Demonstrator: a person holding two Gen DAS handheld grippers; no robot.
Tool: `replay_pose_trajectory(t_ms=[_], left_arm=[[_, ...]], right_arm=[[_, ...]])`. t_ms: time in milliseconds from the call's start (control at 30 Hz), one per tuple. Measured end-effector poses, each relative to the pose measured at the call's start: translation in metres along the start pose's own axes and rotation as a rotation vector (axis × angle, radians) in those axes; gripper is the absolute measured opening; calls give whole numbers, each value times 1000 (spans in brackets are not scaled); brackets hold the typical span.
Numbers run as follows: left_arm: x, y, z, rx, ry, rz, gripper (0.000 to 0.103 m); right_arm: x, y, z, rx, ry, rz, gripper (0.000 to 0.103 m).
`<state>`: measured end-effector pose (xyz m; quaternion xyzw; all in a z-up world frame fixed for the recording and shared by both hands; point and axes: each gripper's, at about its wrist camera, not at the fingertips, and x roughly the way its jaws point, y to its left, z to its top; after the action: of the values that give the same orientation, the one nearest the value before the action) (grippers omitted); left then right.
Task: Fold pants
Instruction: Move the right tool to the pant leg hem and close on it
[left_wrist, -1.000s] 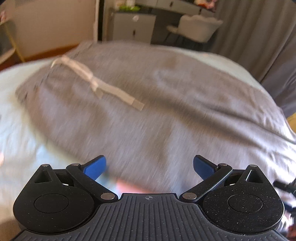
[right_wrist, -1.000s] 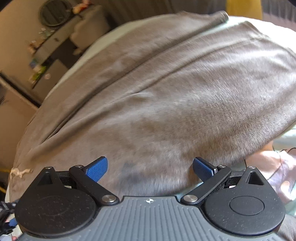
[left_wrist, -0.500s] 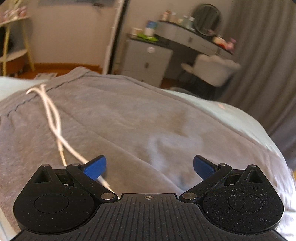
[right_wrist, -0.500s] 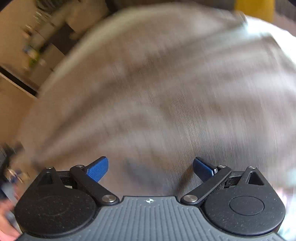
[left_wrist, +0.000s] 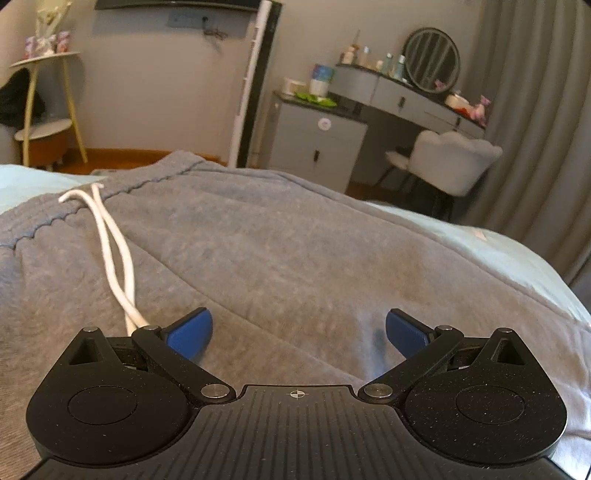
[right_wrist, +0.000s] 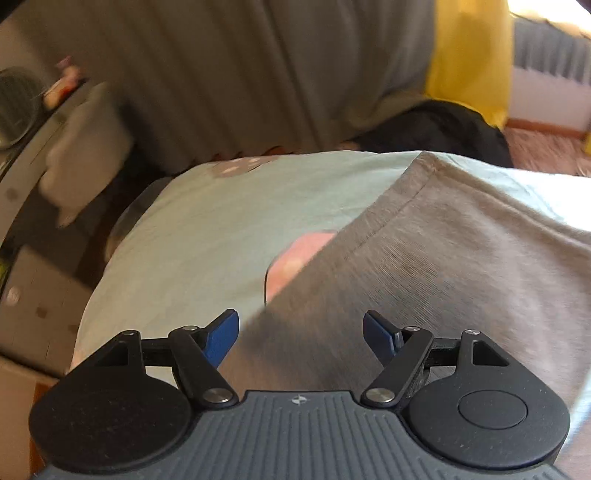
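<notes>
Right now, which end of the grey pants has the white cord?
The waistband end, seen by the left camera: the white drawstring trails from it. The hem end is plain.

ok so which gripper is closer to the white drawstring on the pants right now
Left. The left gripper sits open over the gray pants, with the white drawstring running right beside its left finger. The right gripper is open near the leg hem; no drawstring shows there.

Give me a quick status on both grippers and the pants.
Left gripper open, low over pants near waistband. Right gripper open over the leg hem edge. Pants flat on bed, unfolded. Drawstring lies loose by left fingers.
</notes>
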<state>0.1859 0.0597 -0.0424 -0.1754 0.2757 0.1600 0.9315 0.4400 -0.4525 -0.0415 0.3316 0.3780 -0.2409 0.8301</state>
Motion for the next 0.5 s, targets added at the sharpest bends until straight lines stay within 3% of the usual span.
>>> replay_pose_trajectory(t_ms=[167,233,333,400,500], left_arm=[[5,-1,-4,4,-2,-26,103],[5,-1,-6,19,-3,-28,103],[3,0,-7,23,0,-42,103],[4,2,-6,9,7,-52,103],[3,7,-4,-17,7,-73,103]], right_arm=[[41,17,1,-22,-3,-139,69],[47,19,-3,-19,-47,-184,67],[49,18,-11,-76,-105,-241,45],[47,14,-15,-102,-145,-254,18],[28,9,-21,-177,-172,-208,5]])
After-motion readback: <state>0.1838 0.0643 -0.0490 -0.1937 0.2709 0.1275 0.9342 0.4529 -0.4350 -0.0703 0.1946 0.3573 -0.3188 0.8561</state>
